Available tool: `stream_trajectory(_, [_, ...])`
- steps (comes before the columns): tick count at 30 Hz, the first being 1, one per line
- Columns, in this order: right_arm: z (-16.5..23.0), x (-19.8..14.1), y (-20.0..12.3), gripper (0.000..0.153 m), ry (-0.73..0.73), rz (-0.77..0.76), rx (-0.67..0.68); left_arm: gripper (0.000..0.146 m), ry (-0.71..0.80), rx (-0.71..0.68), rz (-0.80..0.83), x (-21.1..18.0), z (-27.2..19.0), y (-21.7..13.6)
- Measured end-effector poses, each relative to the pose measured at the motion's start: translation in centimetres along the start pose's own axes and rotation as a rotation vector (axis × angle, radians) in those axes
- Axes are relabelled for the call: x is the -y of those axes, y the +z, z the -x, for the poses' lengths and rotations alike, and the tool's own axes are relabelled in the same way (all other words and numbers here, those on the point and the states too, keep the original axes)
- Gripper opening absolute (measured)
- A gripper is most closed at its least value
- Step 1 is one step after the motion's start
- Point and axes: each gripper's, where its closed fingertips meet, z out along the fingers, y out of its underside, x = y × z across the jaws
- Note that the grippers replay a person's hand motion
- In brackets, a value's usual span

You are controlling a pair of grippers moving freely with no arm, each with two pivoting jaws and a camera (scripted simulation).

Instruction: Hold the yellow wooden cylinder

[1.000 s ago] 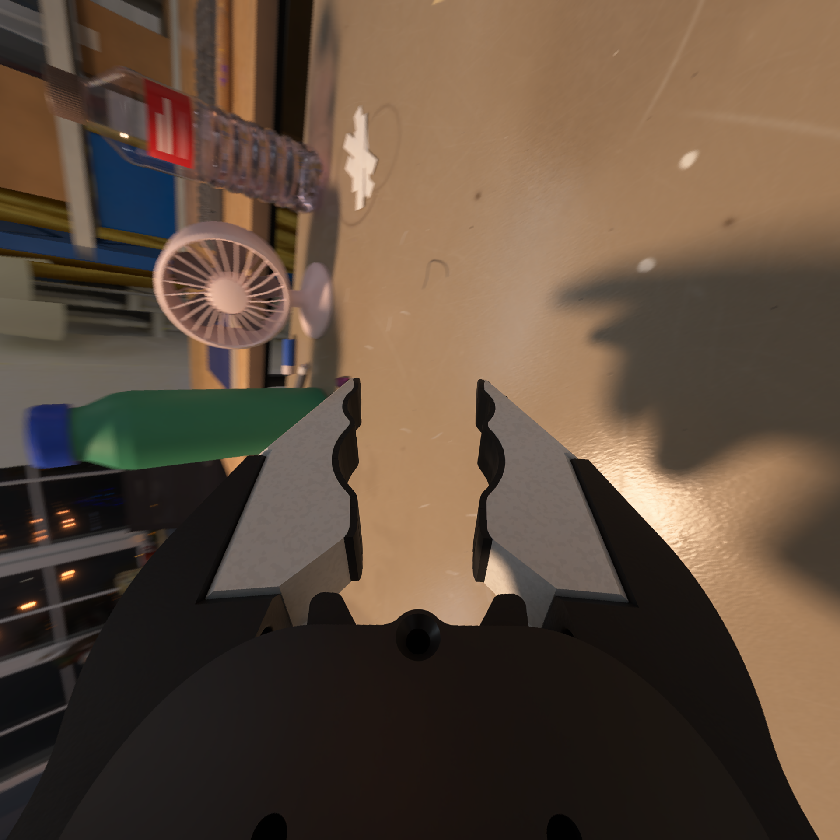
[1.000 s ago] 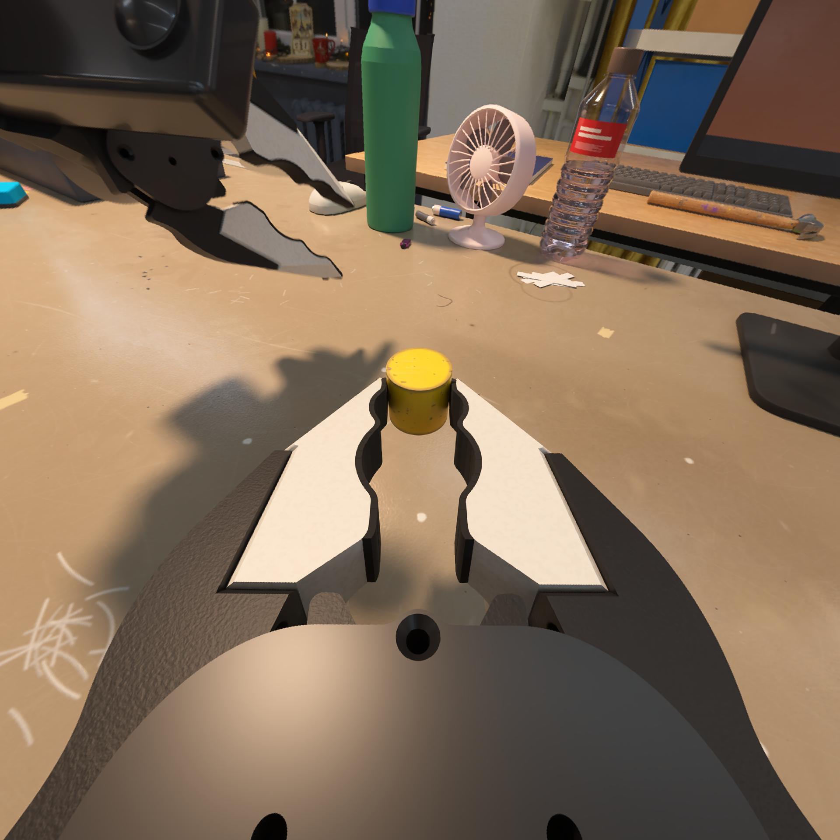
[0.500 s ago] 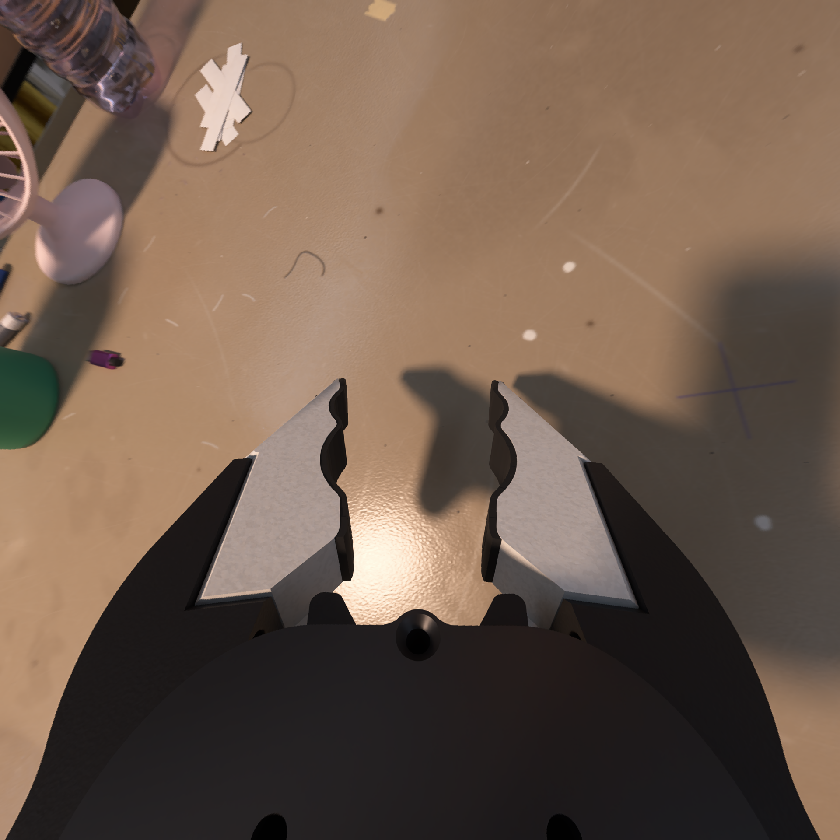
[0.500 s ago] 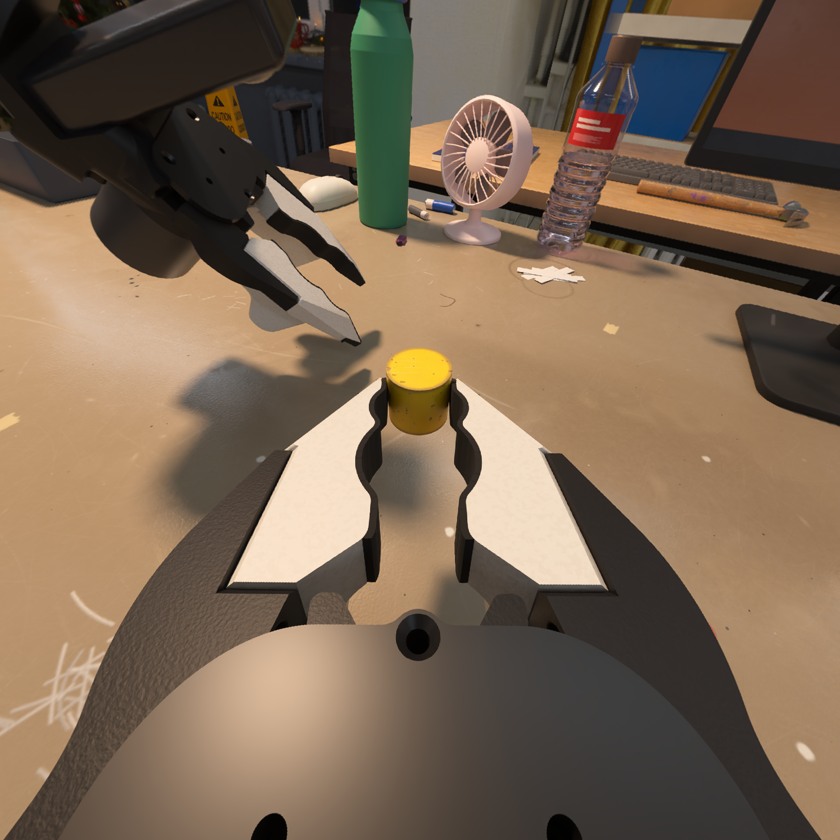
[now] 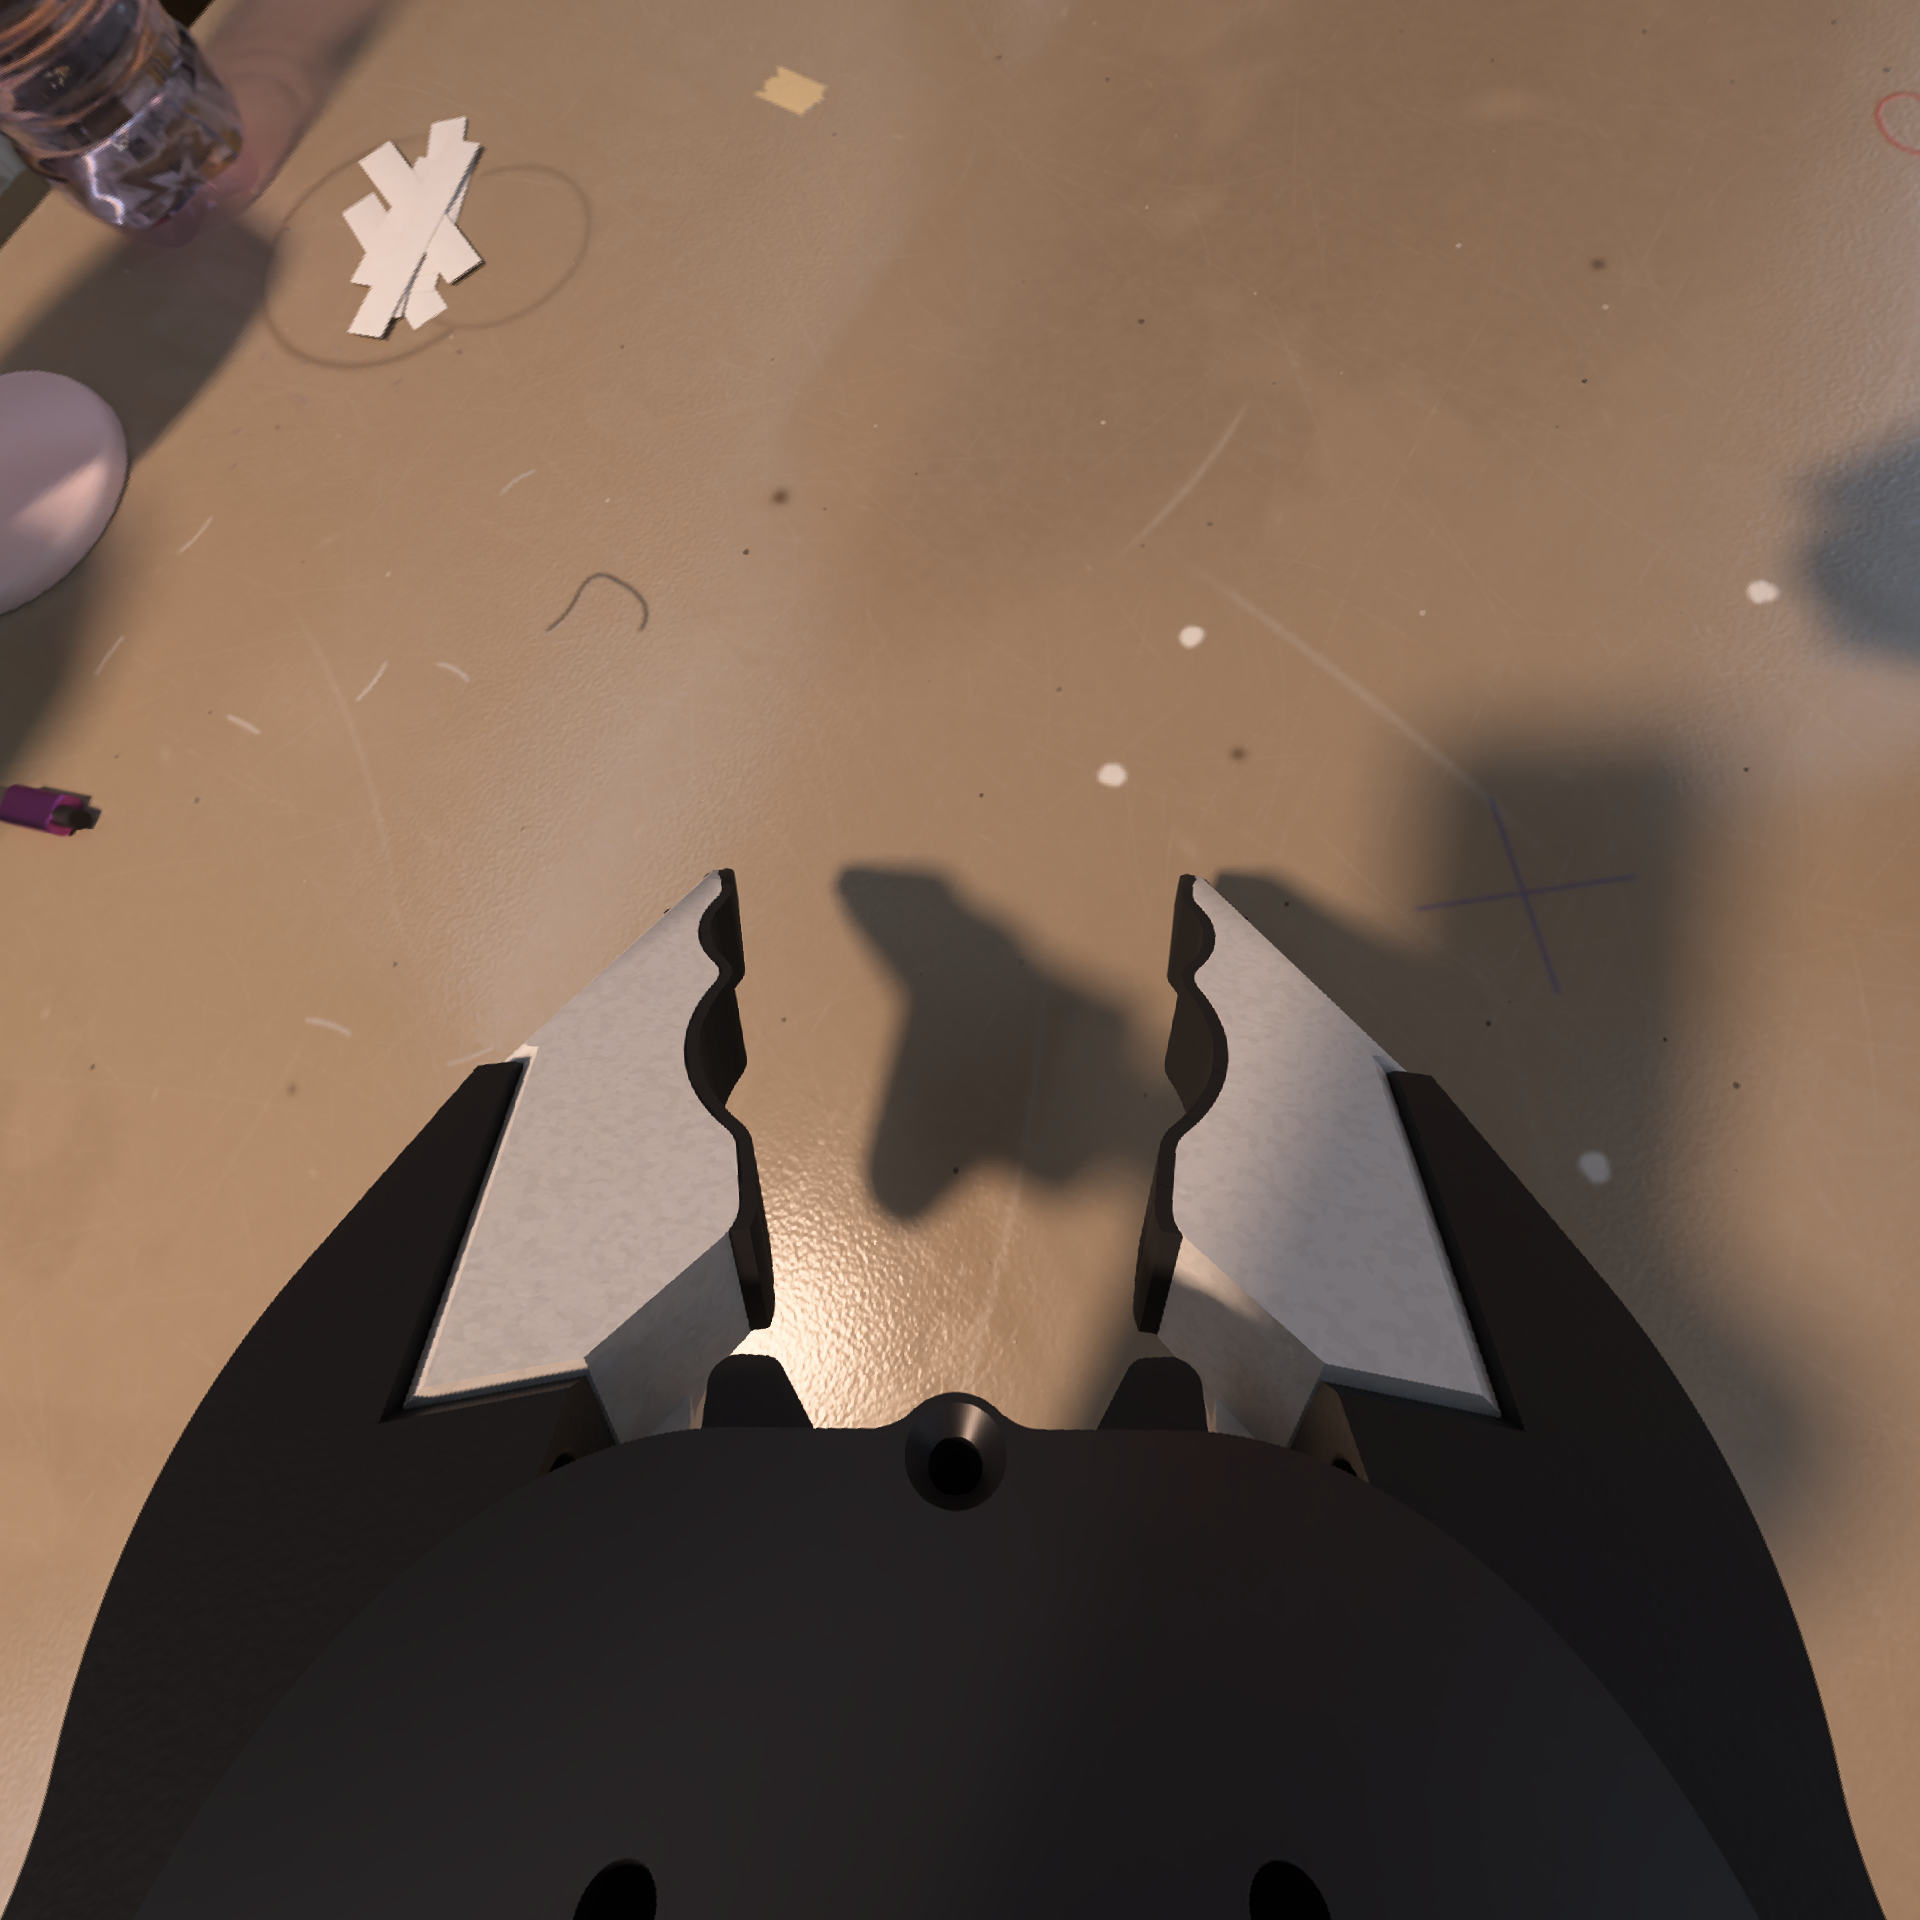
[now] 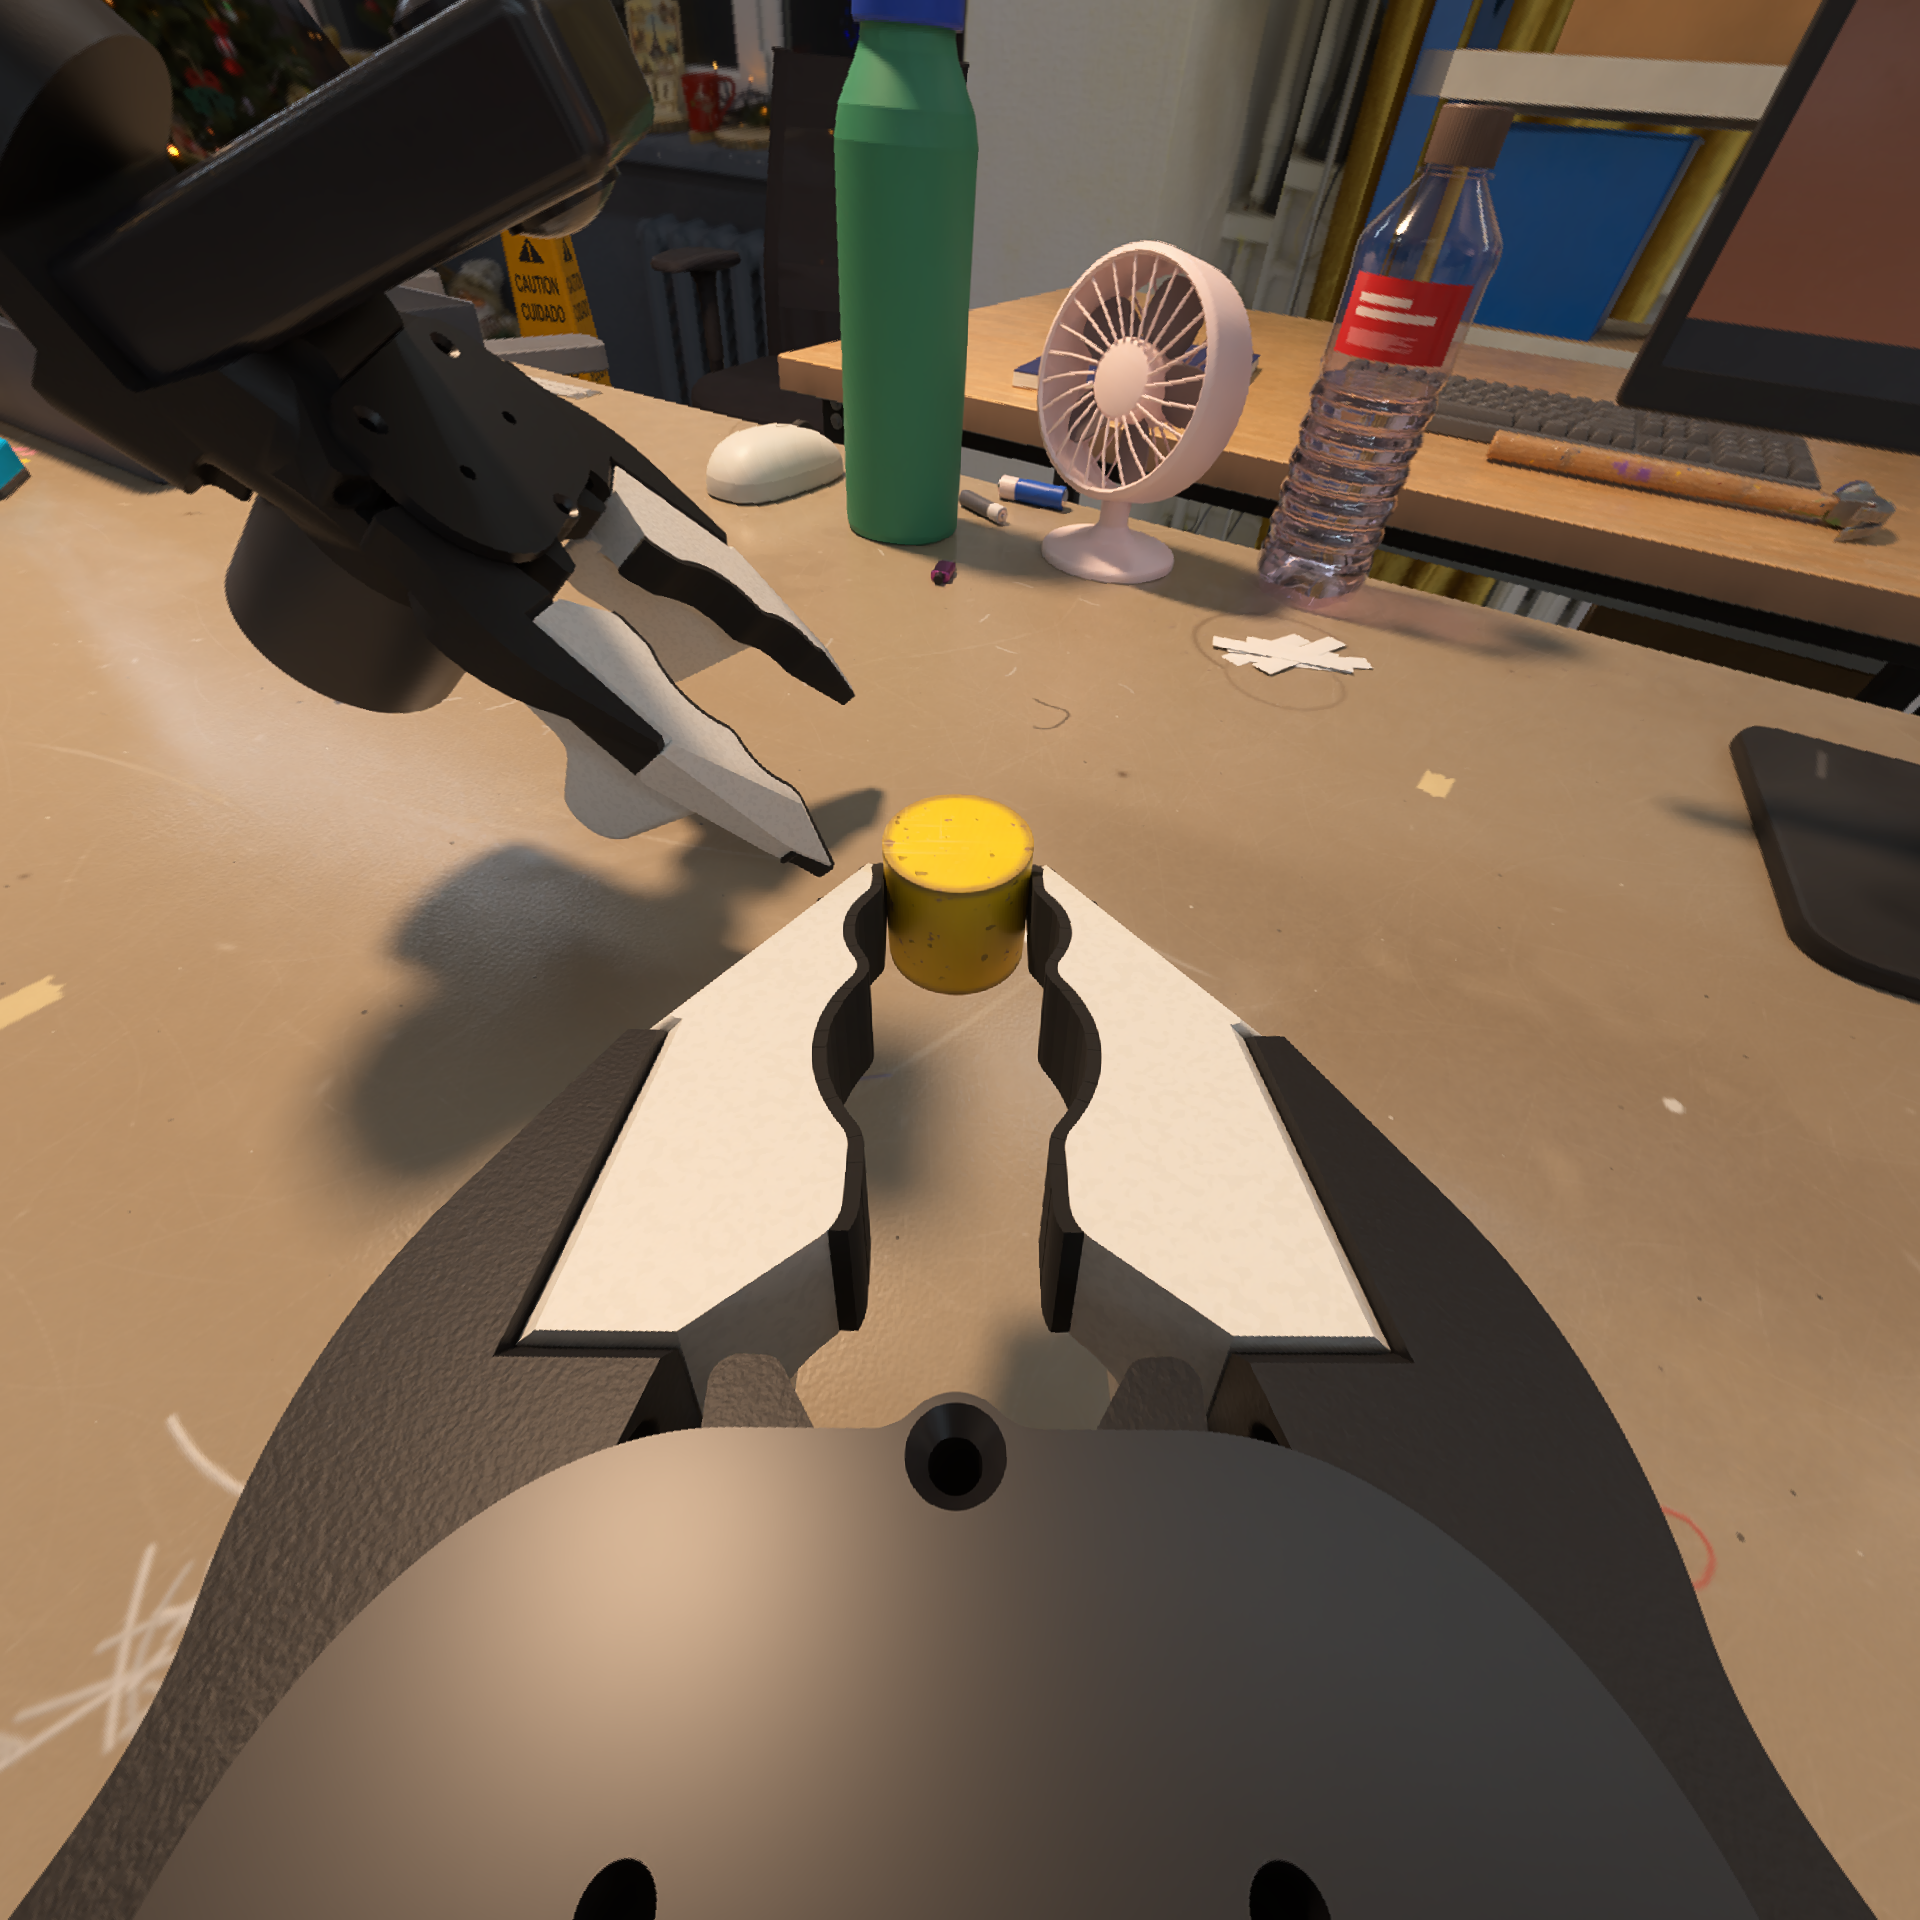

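Observation:
The yellow wooden cylinder [image 6: 956,899] stands upright between the fingertips of my right gripper [image 6: 956,894], which is shut on its sides. A shadow lies on the tan table [image 6: 1455,1039] just below it. My left gripper [image 6: 836,779] hangs at the upper left of the right wrist view, tilted down, with its lower fingertip close to the cylinder's left but apart from it. In the left wrist view the left gripper [image 5: 956,894] is open and empty over bare table; the cylinder is not visible there.
Behind the cylinder stand a green bottle [image 6: 904,281], a pink fan [image 6: 1138,384] and a clear water bottle [image 6: 1371,384]. White tape pieces [image 6: 1288,655] lie flat nearby. A black monitor base [image 6: 1839,842] is at the right and a white mouse [image 6: 774,462] at the back.
My left gripper has tilted down towards the table, come closer to the cylinder and opened wider. My right gripper has stayed shut on the cylinder.

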Motion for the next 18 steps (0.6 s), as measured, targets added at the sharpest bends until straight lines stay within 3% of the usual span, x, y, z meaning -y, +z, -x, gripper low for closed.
stream_trajectory(3, [0.2,0.2,0.4,0.026,0.009,0.000,0.010,0.079,-0.013,0.012,-0.010,-0.3,0.4,-0.5])
stream_trajectory(8, [1.1,0.6,1.4,0.026,0.071,0.009,0.080,0.059,-0.044,0.029,-0.020,-1.5,1.3,-1.4])
stream_trajectory(18, [2.8,1.6,3.7,0.026,0.057,-0.004,0.160,0.035,-0.096,0.082,-0.026,-3.9,3.1,-3.9])
